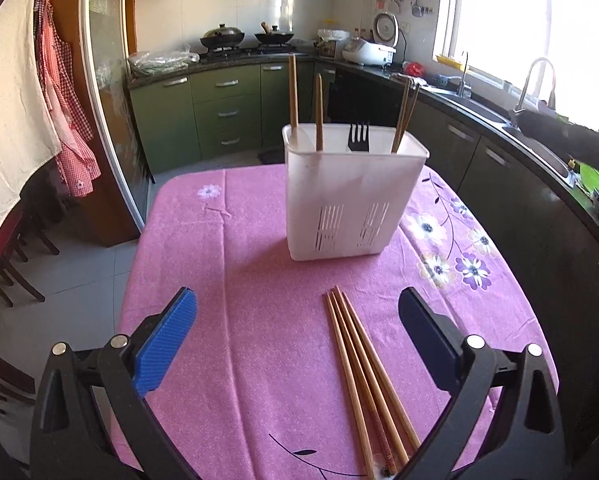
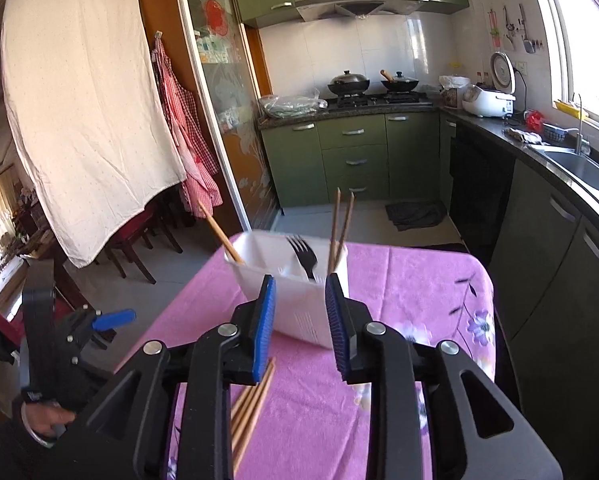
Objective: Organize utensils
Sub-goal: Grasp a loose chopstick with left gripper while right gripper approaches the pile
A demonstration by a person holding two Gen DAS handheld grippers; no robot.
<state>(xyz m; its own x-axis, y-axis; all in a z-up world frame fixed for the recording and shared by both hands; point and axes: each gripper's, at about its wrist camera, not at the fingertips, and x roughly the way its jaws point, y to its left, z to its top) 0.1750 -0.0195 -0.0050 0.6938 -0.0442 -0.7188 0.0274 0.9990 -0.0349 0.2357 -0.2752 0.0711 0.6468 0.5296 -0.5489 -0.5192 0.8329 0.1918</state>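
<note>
A white slotted utensil holder (image 1: pixel 351 196) stands upright on the pink tablecloth (image 1: pixel 239 280). It holds several wooden chopsticks (image 1: pixel 293 96) and a black fork (image 1: pixel 358 138). Several loose wooden chopsticks (image 1: pixel 363 372) lie on the cloth in front of it. My left gripper (image 1: pixel 297 320) is open and empty, hovering just above them. In the right wrist view the holder (image 2: pixel 295 288) sits just beyond my right gripper (image 2: pixel 299 320), which is open and empty above the cloth. The loose chopsticks (image 2: pixel 251 404) lie below its left finger. The left gripper (image 2: pixel 99 320) shows at the left.
The table (image 2: pixel 439 280) stands in a kitchen with green cabinets (image 1: pixel 227 108) behind and a dark counter with a sink (image 1: pixel 539 140) on the right. A white cloth (image 2: pixel 83 100) and red apron hang at left, over chairs (image 2: pixel 139 240).
</note>
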